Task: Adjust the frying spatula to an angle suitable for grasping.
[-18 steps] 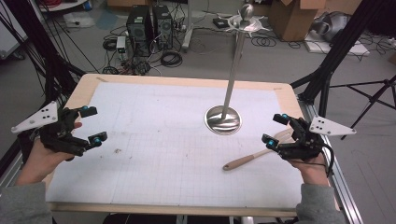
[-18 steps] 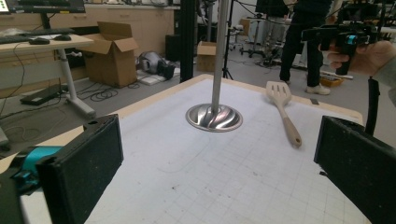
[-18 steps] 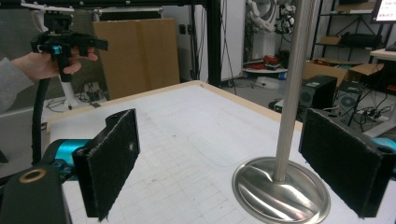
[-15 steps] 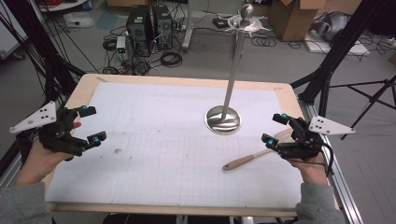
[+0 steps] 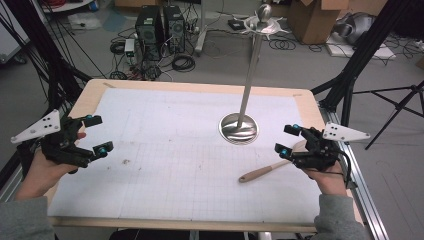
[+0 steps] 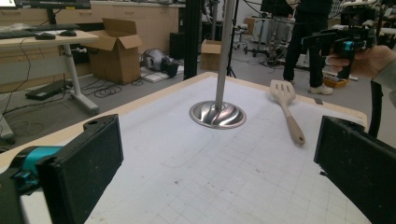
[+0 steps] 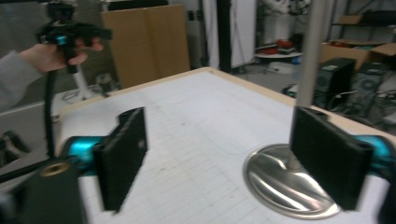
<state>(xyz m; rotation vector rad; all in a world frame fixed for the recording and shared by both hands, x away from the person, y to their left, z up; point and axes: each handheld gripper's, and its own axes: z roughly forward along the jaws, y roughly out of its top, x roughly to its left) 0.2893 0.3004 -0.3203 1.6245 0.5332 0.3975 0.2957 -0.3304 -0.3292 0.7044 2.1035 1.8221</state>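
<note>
Left gripper point(image 5: 95, 135) at the table's point(image 5: 165, 86) left edge, right gripper point(image 5: 289, 140) at the right; both wide open, empty. Slotted spatula point(image 5: 265, 171) lies beside the right gripper, near the steel stand point(image 5: 240, 128); mat centre bare.

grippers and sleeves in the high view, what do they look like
Both tongs are black frames with teal accents at the jaw mounts. The left tongs and right tongs each carry a light grey three-cornered plate dotted with small holes. A black cable trails from each. Both forearms wear grey sleeves.
</note>
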